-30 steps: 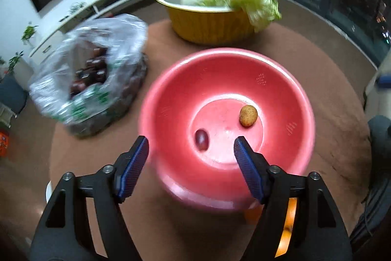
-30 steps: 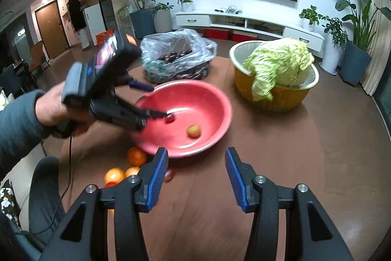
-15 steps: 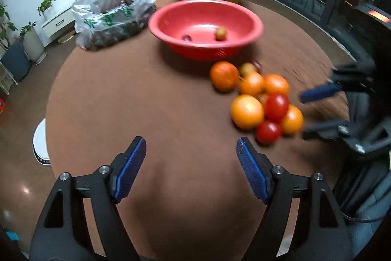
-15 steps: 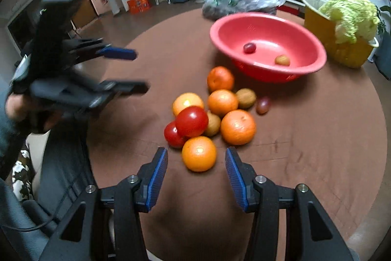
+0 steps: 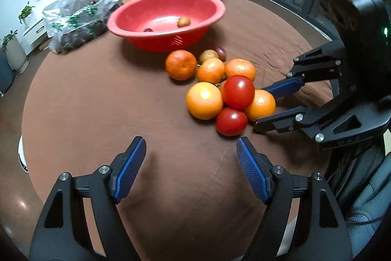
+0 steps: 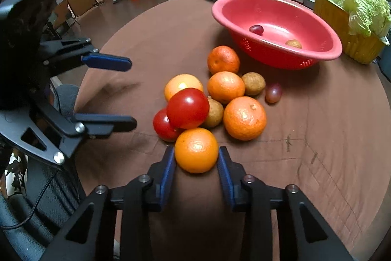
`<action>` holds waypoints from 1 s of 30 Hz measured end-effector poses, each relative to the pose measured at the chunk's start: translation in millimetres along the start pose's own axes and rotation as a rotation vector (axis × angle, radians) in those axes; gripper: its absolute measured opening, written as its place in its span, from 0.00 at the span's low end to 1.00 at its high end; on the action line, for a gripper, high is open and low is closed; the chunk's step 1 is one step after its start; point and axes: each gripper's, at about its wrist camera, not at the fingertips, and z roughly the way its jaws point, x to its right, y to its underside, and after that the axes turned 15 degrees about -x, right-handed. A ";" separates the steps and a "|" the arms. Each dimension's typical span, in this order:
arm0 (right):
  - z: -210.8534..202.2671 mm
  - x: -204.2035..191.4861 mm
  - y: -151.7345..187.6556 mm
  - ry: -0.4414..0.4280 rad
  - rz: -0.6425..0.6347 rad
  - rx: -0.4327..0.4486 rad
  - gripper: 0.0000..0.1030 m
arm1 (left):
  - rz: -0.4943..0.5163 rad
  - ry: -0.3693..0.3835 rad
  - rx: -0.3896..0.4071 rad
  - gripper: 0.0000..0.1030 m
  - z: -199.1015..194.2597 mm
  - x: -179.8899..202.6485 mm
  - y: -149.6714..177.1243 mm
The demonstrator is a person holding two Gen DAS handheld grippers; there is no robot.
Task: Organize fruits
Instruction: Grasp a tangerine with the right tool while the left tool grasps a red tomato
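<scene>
Your right gripper (image 6: 196, 158) is closing its blue-padded fingers (image 6: 168, 163) on the round glossy orange (image 6: 196, 150) at the lower centre of the frame, the pads touching both sides. It sits at the near edge of the fruit pile on the round brown counter (image 6: 330, 138). Your left gripper (image 5: 190, 151) hovers released over bare cloth. The red plastic bowl (image 6: 317, 31) stands upper right.
</scene>
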 end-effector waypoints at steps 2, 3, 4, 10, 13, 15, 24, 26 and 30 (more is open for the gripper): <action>-2.0 5.0 3.6 -0.013 0.009 0.001 0.37 | 0.018 0.008 -0.004 0.73 5.6 3.6 -2.7; -3.7 7.4 6.5 -0.016 0.015 0.004 0.37 | 0.025 0.012 -0.008 0.73 8.7 5.9 -4.0; -4.8 11.2 9.3 -0.018 0.024 0.006 0.37 | 0.029 0.014 -0.011 0.73 11.0 7.5 -4.5; -8.3 26.8 19.8 -0.013 0.057 0.011 0.36 | 0.052 0.037 -0.016 0.73 21.3 17.7 -10.1; -10.9 29.4 25.8 -0.008 0.061 0.015 0.36 | 0.050 0.045 -0.013 0.72 23.0 22.0 -11.6; -11.8 32.7 28.8 -0.011 0.067 0.018 0.36 | 0.046 0.052 -0.006 0.66 23.0 24.4 -13.4; -15.7 41.3 40.7 -0.004 0.095 0.027 0.36 | 0.084 0.072 -0.012 0.46 29.6 40.4 -22.0; -16.6 43.8 42.2 -0.006 0.103 0.030 0.36 | 0.096 0.068 -0.006 0.41 30.5 44.2 -23.8; -18.1 43.6 44.6 -0.007 0.108 0.035 0.36 | 0.091 0.087 0.006 0.30 31.1 45.5 -27.9</action>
